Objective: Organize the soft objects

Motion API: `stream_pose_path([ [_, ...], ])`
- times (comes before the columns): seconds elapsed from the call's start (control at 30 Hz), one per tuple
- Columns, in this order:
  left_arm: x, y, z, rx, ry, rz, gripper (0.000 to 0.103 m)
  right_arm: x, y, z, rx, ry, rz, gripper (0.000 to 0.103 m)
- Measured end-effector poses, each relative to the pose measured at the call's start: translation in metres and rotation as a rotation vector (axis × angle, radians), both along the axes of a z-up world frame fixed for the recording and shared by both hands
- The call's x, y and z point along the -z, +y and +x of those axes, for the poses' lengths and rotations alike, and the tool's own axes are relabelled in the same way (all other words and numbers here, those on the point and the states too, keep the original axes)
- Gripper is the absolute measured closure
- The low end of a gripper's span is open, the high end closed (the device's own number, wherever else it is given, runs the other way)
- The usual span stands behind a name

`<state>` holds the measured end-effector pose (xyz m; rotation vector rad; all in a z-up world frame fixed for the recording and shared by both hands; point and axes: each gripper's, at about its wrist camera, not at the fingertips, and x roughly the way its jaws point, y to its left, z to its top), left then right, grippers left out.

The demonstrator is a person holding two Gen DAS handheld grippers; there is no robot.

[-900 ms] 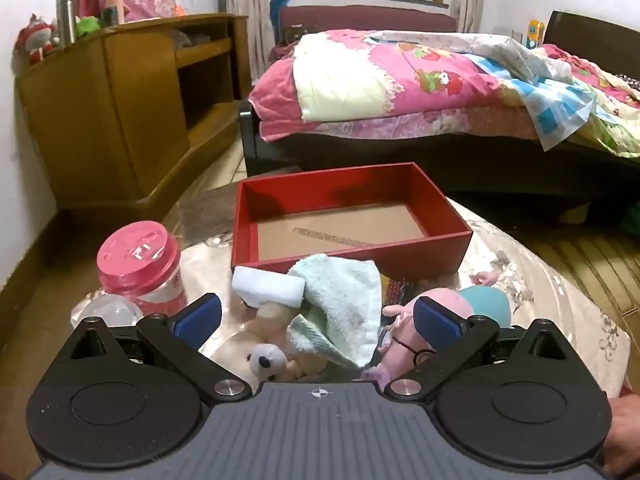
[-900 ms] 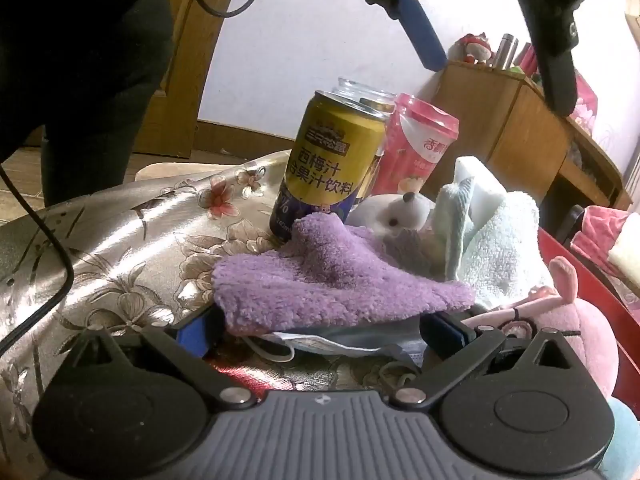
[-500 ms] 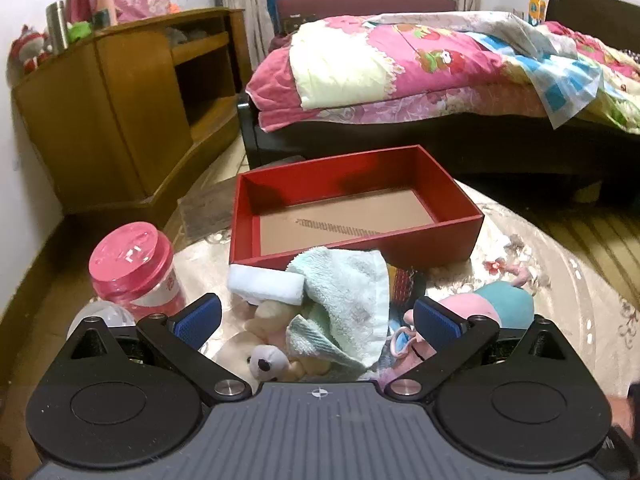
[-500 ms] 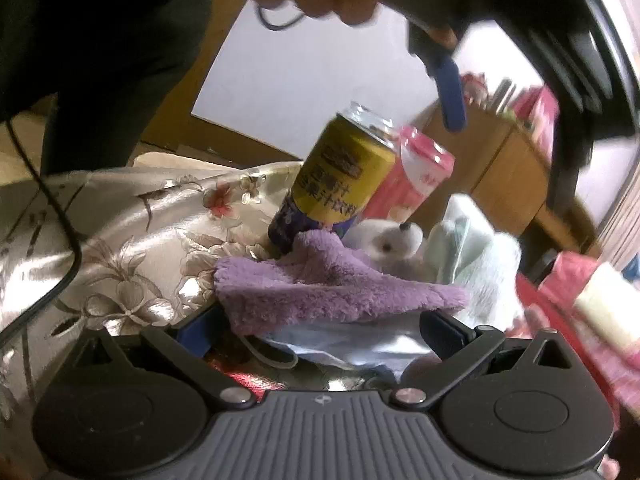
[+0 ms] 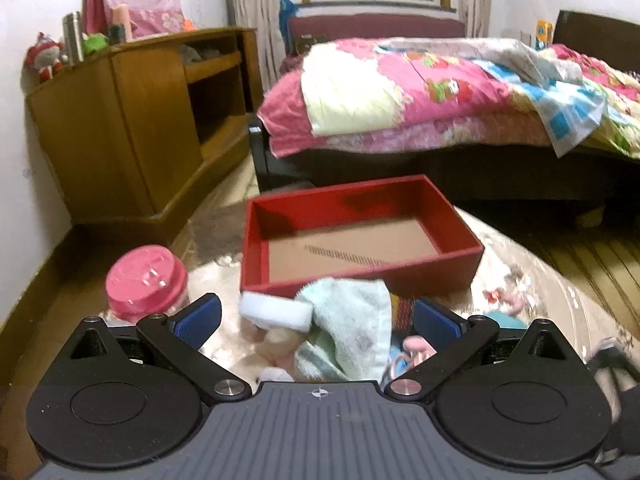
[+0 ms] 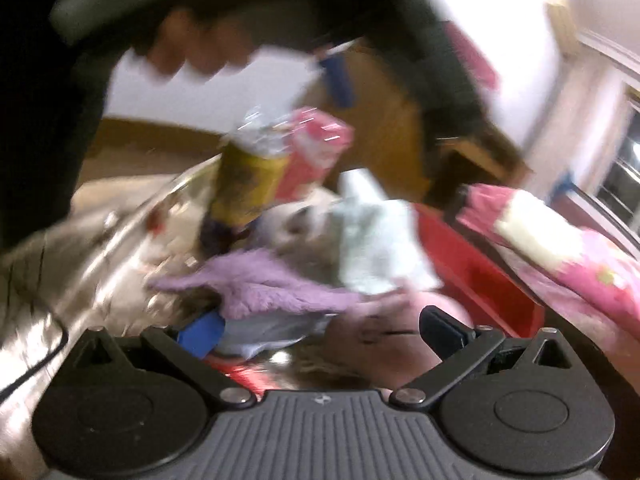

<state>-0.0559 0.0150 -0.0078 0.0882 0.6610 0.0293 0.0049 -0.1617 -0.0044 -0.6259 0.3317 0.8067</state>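
An empty red box sits on the round table. In front of it lies a heap of soft things: a pale green towel, a white sponge, a cream plush toy and a pink plush. My left gripper is open above this heap. In the blurred right wrist view, my right gripper is open just before a purple cloth, with the green towel and the red box behind.
A pink-lidded jar stands left of the heap. A yellow can and the pink jar stand behind the purple cloth. A wooden cabinet and a bed lie beyond the table.
My left gripper has risen and pulled back, so the heap sits lower in view. My right gripper has swung quickly to the right; its view is now blurred and shows the red box.
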Motion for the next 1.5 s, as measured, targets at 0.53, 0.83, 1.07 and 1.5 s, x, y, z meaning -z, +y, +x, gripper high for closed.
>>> stream_pose_path([
  [0.53, 0.004, -0.008, 0.032, -0.16, 0.005, 0.087, 0.005, -0.093, -0.068, 0.08, 0.512, -0.019, 0.462, 0.024],
  [0.83, 0.03, -0.013, 0.035, -0.094, 0.136, 0.025, 0.005, -0.073, -0.079, 0.106, 0.621, 0.169, 0.478, 0.024],
  [1.07, 0.032, -0.017, 0.038, -0.104, 0.148, 0.022, 0.005, -0.07, -0.072, 0.107, 0.62, 0.179, 0.473, 0.024],
  [1.5, 0.031, -0.016, 0.036, -0.116, 0.131, 0.05, 0.005, -0.07, -0.068, 0.104, 0.62, 0.192, 0.468, 0.024],
])
